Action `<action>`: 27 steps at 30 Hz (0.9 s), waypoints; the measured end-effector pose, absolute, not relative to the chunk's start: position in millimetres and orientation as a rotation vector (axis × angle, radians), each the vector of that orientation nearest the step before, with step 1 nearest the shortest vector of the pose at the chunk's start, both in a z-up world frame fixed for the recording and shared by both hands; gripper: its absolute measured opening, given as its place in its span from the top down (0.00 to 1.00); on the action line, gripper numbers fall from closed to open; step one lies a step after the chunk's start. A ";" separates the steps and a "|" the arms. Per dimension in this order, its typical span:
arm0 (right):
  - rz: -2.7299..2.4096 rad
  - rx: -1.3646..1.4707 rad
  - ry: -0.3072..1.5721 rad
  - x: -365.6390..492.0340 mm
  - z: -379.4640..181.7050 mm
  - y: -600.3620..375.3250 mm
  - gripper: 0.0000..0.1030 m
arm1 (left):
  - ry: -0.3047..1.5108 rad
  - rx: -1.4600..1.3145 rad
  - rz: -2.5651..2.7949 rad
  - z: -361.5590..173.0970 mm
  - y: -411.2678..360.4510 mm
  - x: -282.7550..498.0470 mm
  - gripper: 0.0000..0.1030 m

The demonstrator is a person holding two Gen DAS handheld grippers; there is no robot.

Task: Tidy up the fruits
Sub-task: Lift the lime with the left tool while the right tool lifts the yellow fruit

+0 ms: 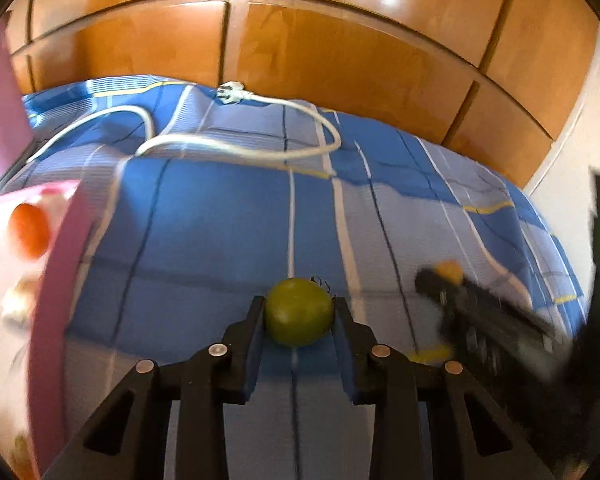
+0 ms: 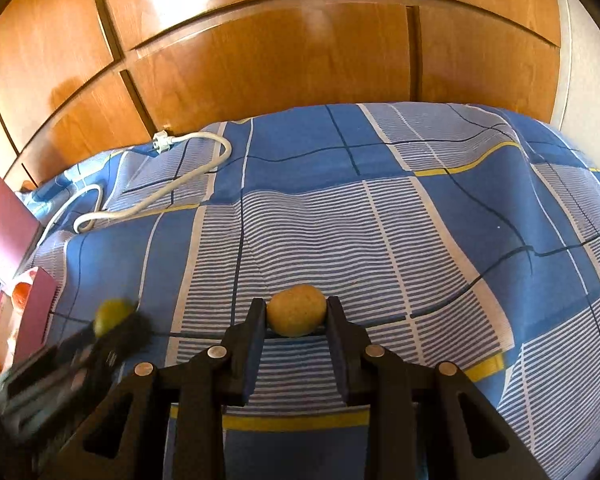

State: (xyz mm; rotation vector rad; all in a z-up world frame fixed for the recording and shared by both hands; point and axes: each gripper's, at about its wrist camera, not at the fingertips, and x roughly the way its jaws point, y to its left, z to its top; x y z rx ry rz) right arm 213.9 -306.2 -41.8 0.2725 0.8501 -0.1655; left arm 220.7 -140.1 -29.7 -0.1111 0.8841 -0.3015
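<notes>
Two fruits are in hand. Our left gripper (image 1: 299,312) pinches a green fruit (image 1: 299,311) at its widest part, clear of the blue checked bedspread (image 1: 220,208), so it won't roll away. Our right gripper (image 2: 296,314) clamps a yellow-brown fruit (image 2: 296,311) likewise. At nine o'clock in the left view sits the pink box (image 1: 60,280), an orange fruit (image 1: 30,229) inside; we judge both pieces are bound there.

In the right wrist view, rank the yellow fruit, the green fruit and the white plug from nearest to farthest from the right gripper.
1. yellow fruit: between the right gripper's jaws.
2. green fruit: to the left, held by the other gripper.
3. white plug: far back left, at the bed's edge by the wardrobe.
</notes>
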 end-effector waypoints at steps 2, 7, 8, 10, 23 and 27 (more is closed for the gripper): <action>-0.164 0.277 0.845 213.1 -41.3 -306.6 0.70 | 0.882 -0.106 -0.303 -29.9 -133.4 203.4 0.69; -0.164 0.299 0.847 207.1 -39.4 -305.7 0.72 | 0.868 -0.072 -0.319 -31.1 -119.6 163.6 0.69; -0.161 0.302 0.847 202.6 -38.3 -302.6 0.72 | 0.863 -0.065 -0.325 -32.0 -116.5 154.5 0.68; -0.148 0.315 0.850 195.3 -37.0 -298.7 0.72 | 0.847 -0.035 -0.328 -33.1 -115.6 139.0 0.68; -0.136 0.295 0.956 111.1 -30.1 -257.7 0.72 | 0.781 -0.049 -0.320 -39.8 -103.4 81.3 0.68; -0.168 0.256 0.938 87.3 -30.7 -247.2 0.72 | 0.748 -0.023 -0.323 -41.5 -104.5 77.6 0.68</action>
